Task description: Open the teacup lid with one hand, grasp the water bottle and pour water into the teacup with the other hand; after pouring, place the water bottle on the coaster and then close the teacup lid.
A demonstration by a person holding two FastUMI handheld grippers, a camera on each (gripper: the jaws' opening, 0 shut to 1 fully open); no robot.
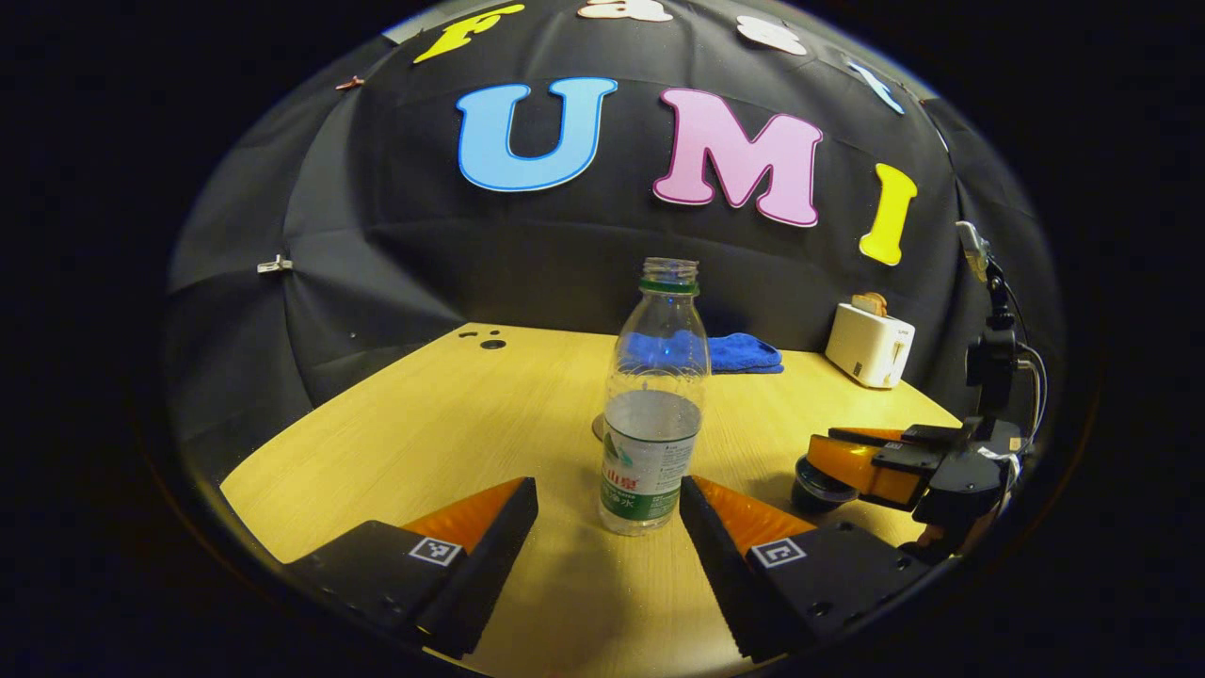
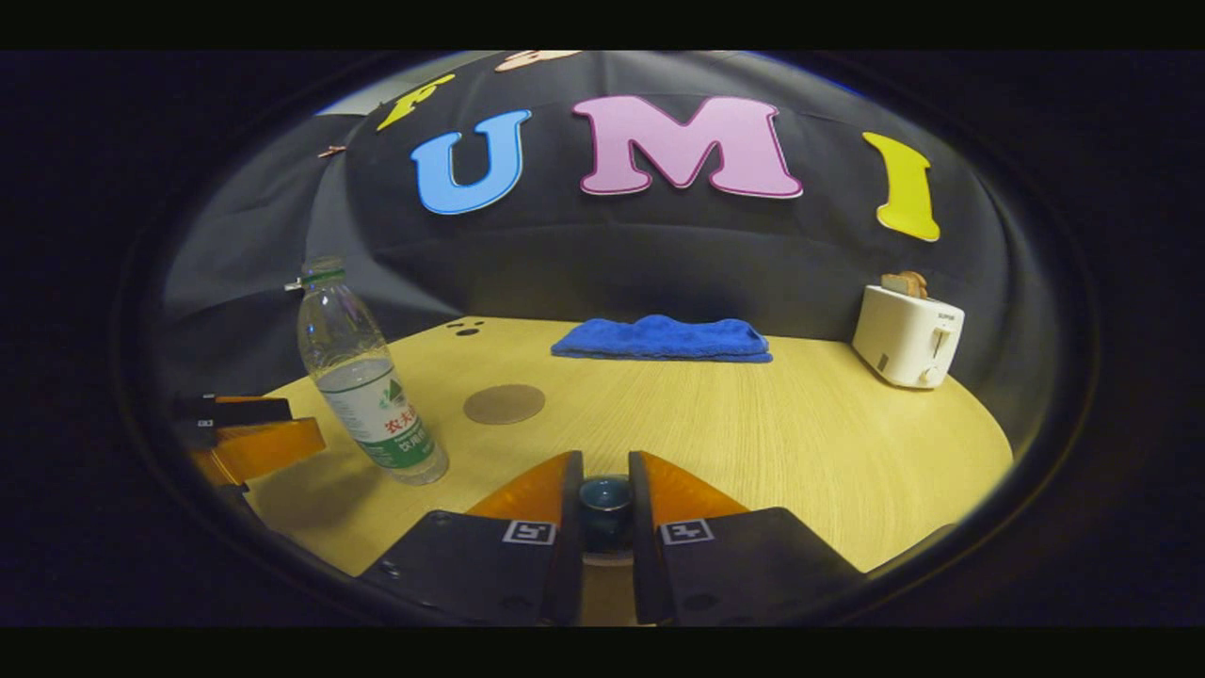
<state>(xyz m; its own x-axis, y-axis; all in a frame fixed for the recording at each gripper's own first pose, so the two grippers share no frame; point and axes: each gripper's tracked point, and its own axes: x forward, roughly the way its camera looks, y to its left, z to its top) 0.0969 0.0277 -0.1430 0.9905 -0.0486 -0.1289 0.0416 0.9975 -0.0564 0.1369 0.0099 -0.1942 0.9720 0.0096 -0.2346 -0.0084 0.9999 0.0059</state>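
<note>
Water bottle (image 1: 652,414) stands upright, uncapped, abt half full, mid-bench (image 1: 452,424), coaster (image 2: 504,403) just behind it. Left gripper (image 1: 607,523) w/ jaws wide apart, one each side of bottle base, not touching. Right gripper (image 2: 603,499) jaws closed in on teacup lid knob (image 2: 604,496), beside the bottle. Risks: off-centre squeeze tips the open bottle & spills; lid slips off that small knob; towel (image 2: 661,339), toaster (image 2: 907,334) well behind, no hazard.

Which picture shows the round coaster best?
The right gripper view: the coaster lies whole on the table, beside the water bottle. In the left gripper view the water bottle hides nearly all of it, leaving just an edge.
</note>
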